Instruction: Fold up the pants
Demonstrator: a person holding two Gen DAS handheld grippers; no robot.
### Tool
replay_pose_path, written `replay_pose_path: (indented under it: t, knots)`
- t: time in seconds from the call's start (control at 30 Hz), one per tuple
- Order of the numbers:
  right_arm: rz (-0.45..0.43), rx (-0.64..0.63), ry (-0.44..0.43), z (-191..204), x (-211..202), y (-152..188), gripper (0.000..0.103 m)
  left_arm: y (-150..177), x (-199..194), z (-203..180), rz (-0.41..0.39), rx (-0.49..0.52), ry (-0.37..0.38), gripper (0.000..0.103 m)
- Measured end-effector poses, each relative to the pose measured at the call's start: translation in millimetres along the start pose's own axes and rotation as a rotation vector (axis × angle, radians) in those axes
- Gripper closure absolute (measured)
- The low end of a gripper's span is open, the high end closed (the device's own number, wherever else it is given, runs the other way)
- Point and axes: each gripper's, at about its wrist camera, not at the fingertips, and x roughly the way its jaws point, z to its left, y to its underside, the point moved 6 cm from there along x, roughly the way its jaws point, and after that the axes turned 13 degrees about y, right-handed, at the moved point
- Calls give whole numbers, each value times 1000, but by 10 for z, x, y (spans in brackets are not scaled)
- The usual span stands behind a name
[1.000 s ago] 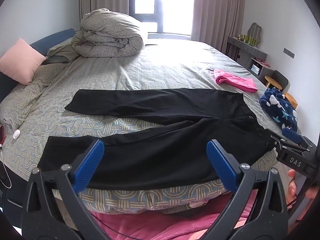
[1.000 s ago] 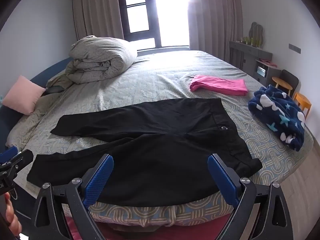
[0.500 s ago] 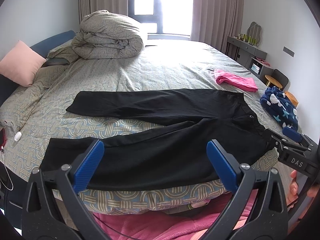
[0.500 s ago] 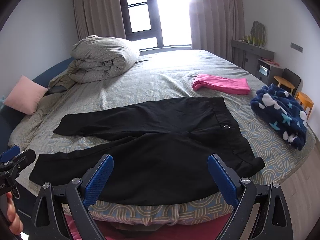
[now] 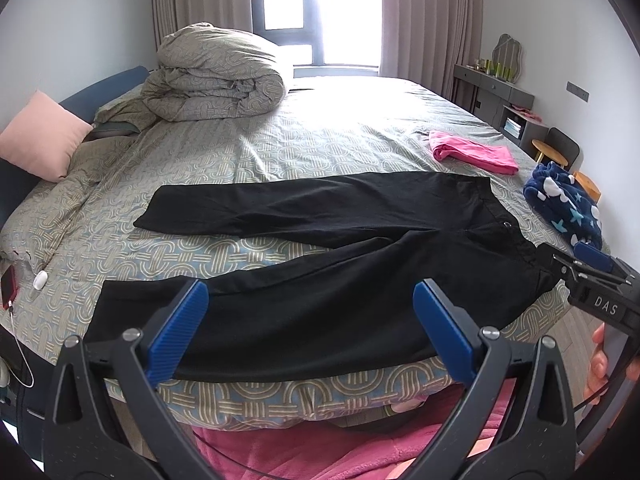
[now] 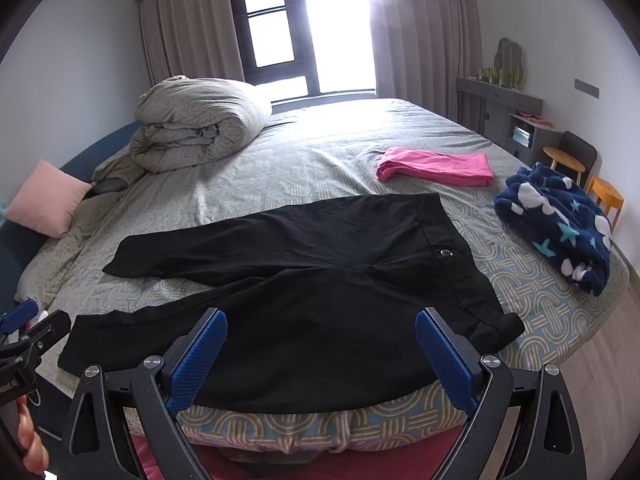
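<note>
Black pants (image 5: 320,264) lie flat on the bed, legs spread to the left, waistband to the right; they also show in the right wrist view (image 6: 304,280). My left gripper (image 5: 312,328) is open and empty, hovering over the near leg at the bed's front edge. My right gripper (image 6: 320,356) is open and empty, above the near side of the pants by the waist. The right gripper also shows at the right edge of the left wrist view (image 5: 592,280).
The patterned bed sheet (image 5: 340,140) carries a rolled duvet (image 5: 216,76) at the back left, a pink pillow (image 5: 36,140), a folded pink garment (image 6: 436,166) and a navy star blanket (image 6: 560,224) at the right. A phone (image 5: 9,286) lies at the left edge.
Both grippers have shifted slightly; the views rose a little and the pants sit lower in frame. Both stay open and empty. The pants have not moved.
</note>
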Motion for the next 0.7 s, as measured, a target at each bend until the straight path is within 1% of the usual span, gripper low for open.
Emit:
replay_pose_path:
  t: [0.07, 0.17, 0.27, 0.37, 0.43, 0.57, 0.67, 0.7]
  knots:
    - [-1, -1, 0, 2, -2, 2, 6, -2, 3, -18, -18, 2, 5, 1]
    - [-5, 2, -5, 9, -5, -1, 6, 5, 16, -16, -11, 2, 4, 1]
    - [19, -16, 10, 6, 1, 9, 6, 9, 38, -14, -12, 5, -1, 1]
    - [21, 7, -9, 9, 8, 11, 6, 6, 55, -16, -21, 10, -5, 1]
    - [-5, 34, -27, 2, 13, -3, 6, 9, 48, -37, -46, 21, -7, 1]
    - [-30, 40, -29, -17, 23, -9, 6, 29, 57, -37, -17, 19, -10, 1]
    - [-48, 33, -15, -46, 64, -5, 6, 32, 74, -17, -13, 18, -17, 1]
    - [-29, 35, -13, -53, 85, 6, 6, 37, 83, -7, -3, 13, -17, 1]
